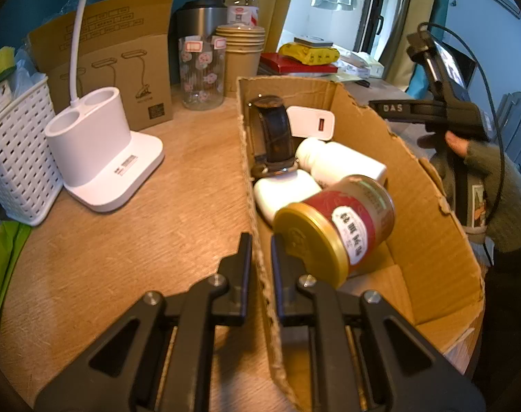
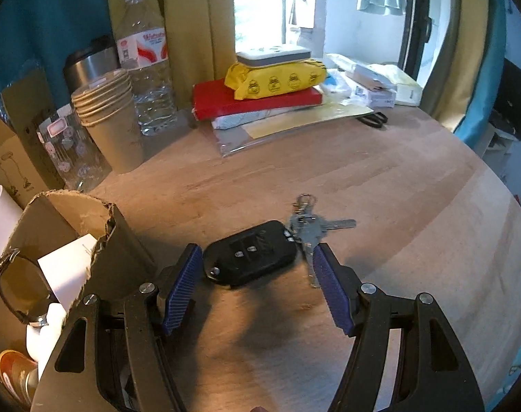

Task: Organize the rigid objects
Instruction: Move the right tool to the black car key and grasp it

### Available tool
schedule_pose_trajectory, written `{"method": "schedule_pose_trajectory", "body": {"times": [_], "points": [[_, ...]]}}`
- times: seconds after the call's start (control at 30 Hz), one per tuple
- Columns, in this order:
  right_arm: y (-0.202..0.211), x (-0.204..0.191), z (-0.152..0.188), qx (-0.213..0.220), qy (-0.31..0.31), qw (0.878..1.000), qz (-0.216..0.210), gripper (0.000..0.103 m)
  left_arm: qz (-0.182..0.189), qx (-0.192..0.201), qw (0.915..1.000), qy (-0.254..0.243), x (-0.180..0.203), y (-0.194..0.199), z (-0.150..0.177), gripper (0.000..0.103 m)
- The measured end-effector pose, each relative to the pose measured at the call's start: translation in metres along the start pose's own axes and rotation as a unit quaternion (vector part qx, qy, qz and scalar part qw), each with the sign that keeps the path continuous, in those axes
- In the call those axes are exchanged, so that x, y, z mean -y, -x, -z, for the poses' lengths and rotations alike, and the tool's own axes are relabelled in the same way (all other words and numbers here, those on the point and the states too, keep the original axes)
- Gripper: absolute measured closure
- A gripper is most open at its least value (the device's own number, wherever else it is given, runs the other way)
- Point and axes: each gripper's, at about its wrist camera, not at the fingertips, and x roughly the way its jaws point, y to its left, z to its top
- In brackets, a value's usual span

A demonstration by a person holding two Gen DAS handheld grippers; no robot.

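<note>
The cardboard box stands on the surface, its left wall clamped in the left gripper's nearly closed jaws. The right gripper's jaws gape, unclosed, flanking the black car key fob. The far water bottle reads "Watsons".

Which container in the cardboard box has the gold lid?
The red-labelled jar, lying on its side nearest the left gripper. The white bottle behind it has a white cap.
</note>
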Motion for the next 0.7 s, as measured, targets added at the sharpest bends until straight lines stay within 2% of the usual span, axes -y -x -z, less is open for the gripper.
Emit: {"method": "schedule_pose_trajectory", "body": {"times": [0.33,0.7], "points": [[-0.017,-0.006,-0.004,-0.012,0.009,1.000,0.021,0.033,0.000,0.000,1.0000,0.000,0.000,0.000,0.000,0.091],[-0.012,0.022,0.002,-0.014,-0.030,0.999,0.032,0.033,0.000,0.000,1.0000,0.000,0.000,0.000,0.000,0.091]]}}
